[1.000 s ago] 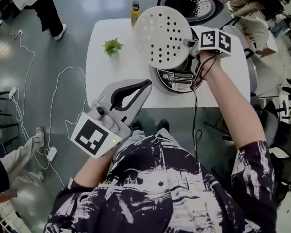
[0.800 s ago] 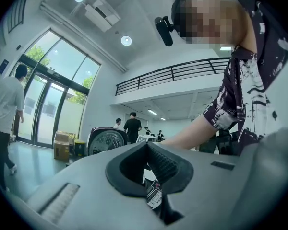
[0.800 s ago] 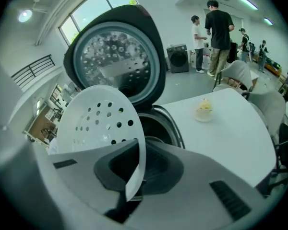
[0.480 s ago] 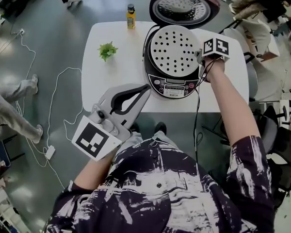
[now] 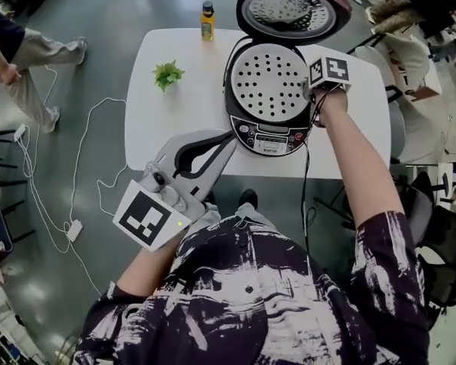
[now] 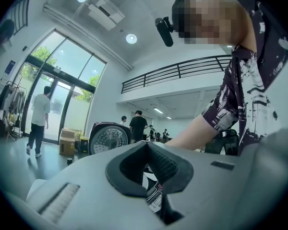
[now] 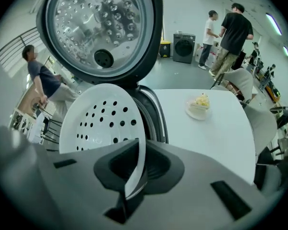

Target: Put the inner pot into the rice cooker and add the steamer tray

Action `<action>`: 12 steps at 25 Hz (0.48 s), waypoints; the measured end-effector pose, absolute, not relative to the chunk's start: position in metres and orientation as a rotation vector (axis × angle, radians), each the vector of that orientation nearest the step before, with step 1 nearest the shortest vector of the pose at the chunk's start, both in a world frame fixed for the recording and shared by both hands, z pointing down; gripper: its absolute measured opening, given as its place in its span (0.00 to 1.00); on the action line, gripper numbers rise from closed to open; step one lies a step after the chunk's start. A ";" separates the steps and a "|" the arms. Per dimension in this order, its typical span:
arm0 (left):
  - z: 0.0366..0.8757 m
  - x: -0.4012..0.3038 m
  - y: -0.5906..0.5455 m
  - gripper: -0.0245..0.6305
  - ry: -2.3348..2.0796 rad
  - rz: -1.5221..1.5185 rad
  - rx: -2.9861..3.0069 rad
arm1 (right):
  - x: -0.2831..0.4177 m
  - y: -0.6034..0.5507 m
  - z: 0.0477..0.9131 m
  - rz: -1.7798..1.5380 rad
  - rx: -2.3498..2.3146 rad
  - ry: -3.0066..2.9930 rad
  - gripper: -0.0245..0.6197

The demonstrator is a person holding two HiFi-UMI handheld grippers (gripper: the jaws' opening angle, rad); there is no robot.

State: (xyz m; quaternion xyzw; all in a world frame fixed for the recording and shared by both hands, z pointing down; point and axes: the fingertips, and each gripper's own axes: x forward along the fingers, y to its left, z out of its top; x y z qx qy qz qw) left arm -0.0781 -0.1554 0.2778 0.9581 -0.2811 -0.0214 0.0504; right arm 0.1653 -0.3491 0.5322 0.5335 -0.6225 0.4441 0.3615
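Observation:
The white perforated steamer tray lies flat in the mouth of the dark rice cooker, whose lid stands open behind it. My right gripper is at the tray's right edge, pointing steeply down and shut on the rim. In the right gripper view the tray has its rim pinched between the pads of my right gripper. The inner pot is hidden under the tray. My left gripper hovers at the table's front edge, left of the cooker, shut and holding nothing; it reads the same in the left gripper view.
On the white table stand a small green plant and a yellow bottle at the back left. A small plate of food sits to the cooker's right. A cord hangs off the front edge. People walk on the floor around.
The tray, held tilted above the cooker a second ago, has come down with my right gripper and now lies flat in the cooker's mouth. My left gripper has barely shifted.

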 end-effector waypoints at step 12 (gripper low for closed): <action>0.278 -0.066 -0.158 0.04 -0.807 -0.074 2.935 | 0.167 -0.344 0.527 1.011 1.323 -1.629 0.09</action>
